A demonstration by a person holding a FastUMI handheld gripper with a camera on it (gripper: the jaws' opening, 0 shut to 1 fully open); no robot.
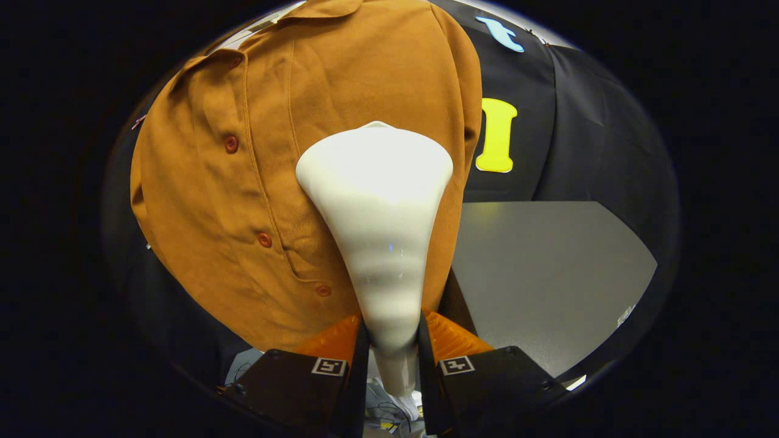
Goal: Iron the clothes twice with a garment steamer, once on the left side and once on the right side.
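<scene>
White, smooth cone-shaped steamer (pixel 377 231), clamped by the tongs (pixel 392 340), seemingly touches the brown woven shirt (pixel 255 182).

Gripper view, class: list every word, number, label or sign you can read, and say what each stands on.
None can be read.
Square black-and-white marker on one gripper finger: a pattern, not text.
Matching marker on the other finger: likewise.
Brown buttoned shirt and white cone-shaped steamer head, held by the gripper: no lettering.

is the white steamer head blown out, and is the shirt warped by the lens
Gripper view: the steamer head glares near-white across its broad top, detail lost; the brown shirt bulges from fisheye distortion yet stays sharp, buttons clear; the tool is shut on the steamer's neck.
</scene>
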